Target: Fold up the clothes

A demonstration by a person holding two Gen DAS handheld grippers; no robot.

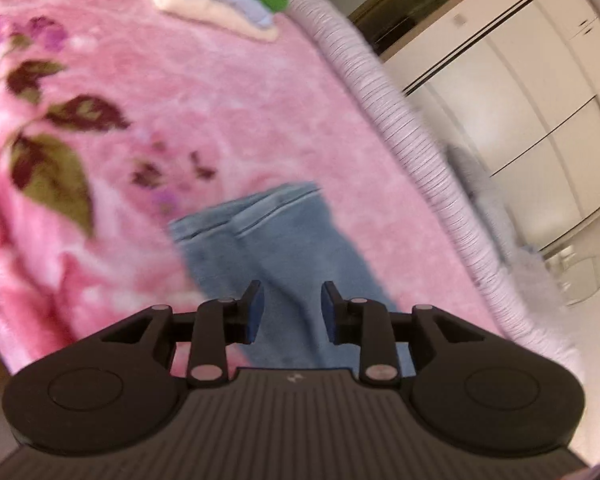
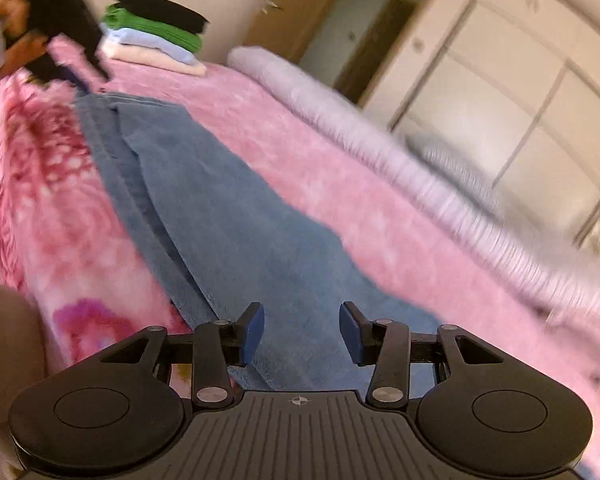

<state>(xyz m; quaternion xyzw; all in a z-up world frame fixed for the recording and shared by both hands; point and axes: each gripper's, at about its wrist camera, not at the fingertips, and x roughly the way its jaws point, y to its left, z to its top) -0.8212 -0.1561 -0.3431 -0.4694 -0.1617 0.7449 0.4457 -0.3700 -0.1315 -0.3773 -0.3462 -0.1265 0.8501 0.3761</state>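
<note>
The long blue denim trousers (image 2: 220, 208) lie stretched flat along the pink floral blanket (image 2: 340, 184), legs together, probably so they can be folded end to end, while a stack of folded clothes (image 2: 156, 32) waits near the blanket's far corner. The right gripper (image 2: 302, 334) hovers over one end, jaws parted and empty; the left gripper (image 1: 292, 312) hangs above the hem end, jaws moderately apart, gripping nothing.

A long blue denim garment (image 2: 228, 208) is laid lengthwise on the pink floral plush blanket (image 2: 380, 208). A stack of folded clothes (image 2: 156, 32) is set on the blanket beyond its far end. A pale ribbed rolled quilt (image 2: 380, 140) is stretched along the right, with white cabinet doors (image 2: 520, 112) behind it.
</note>
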